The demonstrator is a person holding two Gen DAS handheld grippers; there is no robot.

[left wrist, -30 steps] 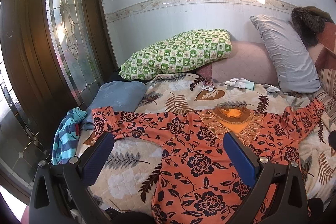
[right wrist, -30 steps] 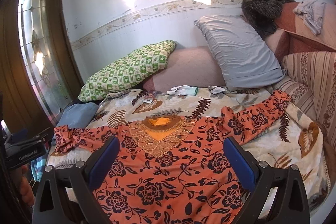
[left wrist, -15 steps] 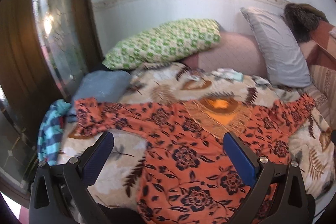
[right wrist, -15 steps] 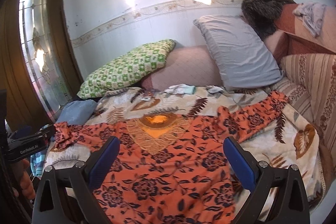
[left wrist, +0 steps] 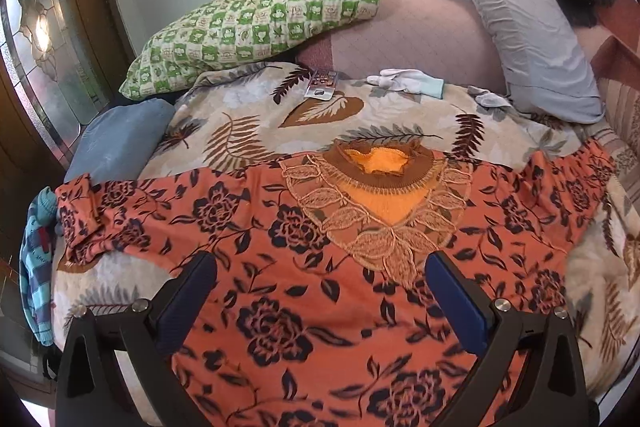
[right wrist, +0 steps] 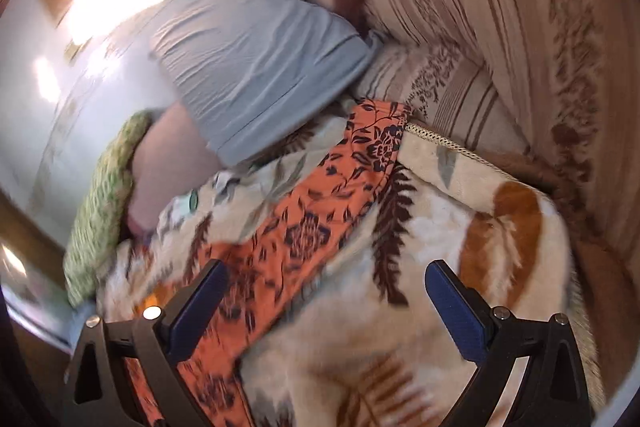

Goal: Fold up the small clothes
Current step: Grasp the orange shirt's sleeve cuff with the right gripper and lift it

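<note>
While both tools hang empty above the bed, the folding proper has not begun, as far as I can judge. Nearest in the left wrist view, the left gripper has its fingers spread wide with nothing between them, poised over the chest of the orange floral top. That top lies face up and spread flat on the leaf-print blanket, its lace neckline at twelve o'clock from the gripper, one sleeve bunched at nine o'clock near a striped blue cloth, the other reaching toward two o'clock.

In the blurred right wrist view, the right gripper is likewise spread and empty, over the blanket, with the right sleeve running from seven o'clock up to its cuff at twelve.

My judgement is that a sleeve fold comes first. To do it well, bring the right fingers down near the cuff, pinch only the sleeve fabric and not the plush blanket beneath, then carry it across the chest in a low arc. The left tool could pin the body so it does not drag. The crumpled left sleeve wants smoothing before its fold.

Farther off at twelve lie white gloves, a green checked pillow and a grey pillow.
</note>
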